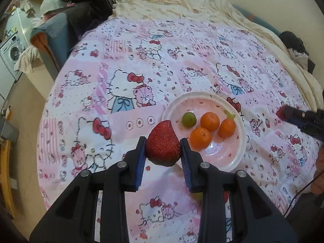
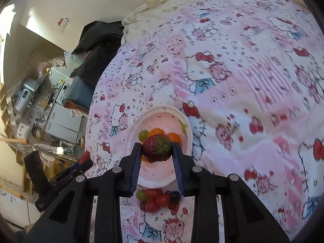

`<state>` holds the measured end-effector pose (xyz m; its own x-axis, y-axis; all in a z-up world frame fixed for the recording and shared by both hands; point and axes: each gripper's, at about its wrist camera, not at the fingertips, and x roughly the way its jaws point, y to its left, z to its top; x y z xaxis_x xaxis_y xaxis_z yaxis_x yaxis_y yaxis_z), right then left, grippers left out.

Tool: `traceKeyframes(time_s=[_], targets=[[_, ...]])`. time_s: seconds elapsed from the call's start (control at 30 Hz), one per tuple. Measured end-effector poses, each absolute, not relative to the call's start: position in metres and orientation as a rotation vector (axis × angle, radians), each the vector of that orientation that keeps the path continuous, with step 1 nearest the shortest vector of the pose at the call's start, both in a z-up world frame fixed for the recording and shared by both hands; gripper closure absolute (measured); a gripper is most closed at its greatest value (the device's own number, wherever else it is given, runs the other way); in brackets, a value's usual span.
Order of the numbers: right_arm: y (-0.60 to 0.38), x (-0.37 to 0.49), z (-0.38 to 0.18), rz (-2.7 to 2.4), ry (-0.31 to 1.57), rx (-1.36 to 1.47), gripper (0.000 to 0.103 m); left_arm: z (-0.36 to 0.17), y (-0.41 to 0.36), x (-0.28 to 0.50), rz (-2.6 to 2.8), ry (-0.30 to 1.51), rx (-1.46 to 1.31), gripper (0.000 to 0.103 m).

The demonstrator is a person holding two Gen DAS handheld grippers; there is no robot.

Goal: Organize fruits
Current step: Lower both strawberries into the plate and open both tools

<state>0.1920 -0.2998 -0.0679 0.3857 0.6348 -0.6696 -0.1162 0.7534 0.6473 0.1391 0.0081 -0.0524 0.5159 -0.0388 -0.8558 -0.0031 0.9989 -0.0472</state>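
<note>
Strawberry (image 1: 163, 141) in left claw (image 1: 163, 147): pinched between the two blue pads, jaws narrowed onto its flanks, held clear of the bed (image 1: 141, 60). Long axis runs roughly along the fingers; tip points away from the camera and slightly left, broad dark end toward the claw body.

Plate (image 1: 241, 141) lies ahead and to the right of this claw, its near-left rim just beside the berry in the left wrist view. On it: a green fruit (image 1: 188, 119), two oranges (image 1: 210, 121) and an orange fruit with a green stalk (image 1: 227, 128). Judgement: a short carry right and forward puts the berry over the open near part of the plate.

Second strawberry (image 2: 157, 150) in right claw (image 2: 157, 151): also clamped between its pads, leafy cap facing up and right, body toward the lower left, long axis crosswise to the fingers. It hangs over the plate in the right wrist view, so the right hand looks nearer to a drop.

Cluster of small red, dark and green fruits (image 2: 158, 199) lies on the bed, near side of the plate, below the right claw.
</note>
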Motion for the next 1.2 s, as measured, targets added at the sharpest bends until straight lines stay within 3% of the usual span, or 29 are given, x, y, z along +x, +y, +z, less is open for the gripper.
traceKeyframes(time_s=[0.63,1.2], targets=[[-0.253,0.266,-0.127,0.501,1.197,0.482,0.071,-0.112,-0.020,0.194,-0.010,1.065,0.075,0.074],[-0.237,0.272,-0.161,0.460,1.281,0.422,0.071,-0.135,-0.025,0.199,-0.009,1.101,0.121,0.074]])
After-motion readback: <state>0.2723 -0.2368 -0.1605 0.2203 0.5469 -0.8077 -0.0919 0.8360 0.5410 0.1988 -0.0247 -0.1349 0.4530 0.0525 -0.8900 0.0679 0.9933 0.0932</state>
